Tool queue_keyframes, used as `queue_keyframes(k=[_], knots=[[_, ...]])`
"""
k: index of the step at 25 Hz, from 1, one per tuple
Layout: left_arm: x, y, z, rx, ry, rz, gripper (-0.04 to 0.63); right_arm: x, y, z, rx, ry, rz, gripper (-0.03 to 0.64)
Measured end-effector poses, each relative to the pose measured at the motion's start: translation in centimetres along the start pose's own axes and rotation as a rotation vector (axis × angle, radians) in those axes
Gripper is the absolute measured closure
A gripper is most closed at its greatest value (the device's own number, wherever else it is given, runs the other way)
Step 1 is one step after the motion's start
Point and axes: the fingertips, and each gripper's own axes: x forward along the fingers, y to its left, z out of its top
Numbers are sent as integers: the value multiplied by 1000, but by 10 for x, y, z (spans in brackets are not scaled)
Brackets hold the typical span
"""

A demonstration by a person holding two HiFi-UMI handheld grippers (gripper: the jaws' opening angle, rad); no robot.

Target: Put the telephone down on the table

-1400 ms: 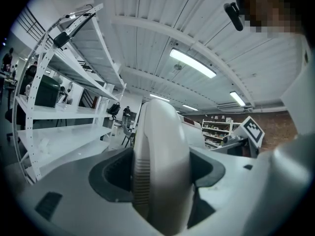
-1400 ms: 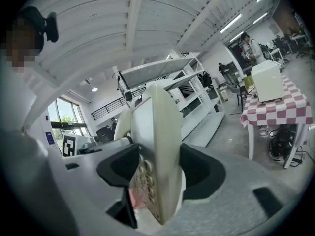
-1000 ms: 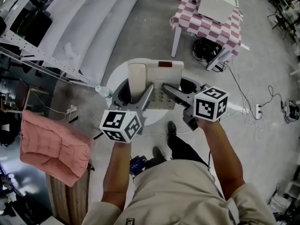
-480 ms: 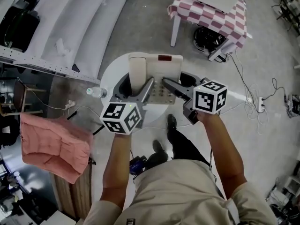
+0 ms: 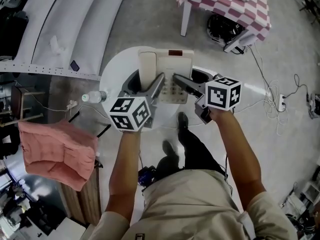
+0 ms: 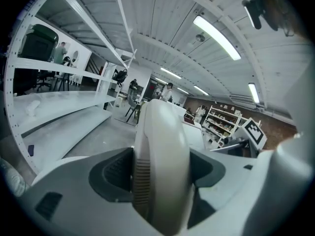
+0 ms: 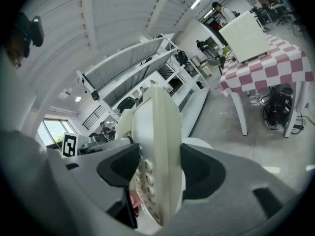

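Telephone [image 5: 175,64] looks stiff, light, slick plastic; left gripper [image 5: 148,81] clamps its handset [image 6: 160,166] side, right gripper [image 5: 186,79] its keypad [image 7: 145,181] edge.

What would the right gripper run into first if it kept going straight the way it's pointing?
The right gripper is shut on the telephone, so that goes with it. Pointing slightly down, it would probably meet the round white table next; depth is unclear.

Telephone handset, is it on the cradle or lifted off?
On the cradle: the handset lies flat along the left of the telephone.
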Motion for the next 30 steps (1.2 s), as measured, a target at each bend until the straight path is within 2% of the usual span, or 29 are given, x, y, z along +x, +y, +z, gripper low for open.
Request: queue_keyframes(k=[16,25,30], knots=[[84,47,-87,-70,166,25,273,48,-108,-53,152,89,-13,373],[116,81,-136,-116,249,39,273,82,-150,-87,226,133,-19,373],[136,94,-165,-161,294,11,273,98,-174,-103,257,159,-37,373]])
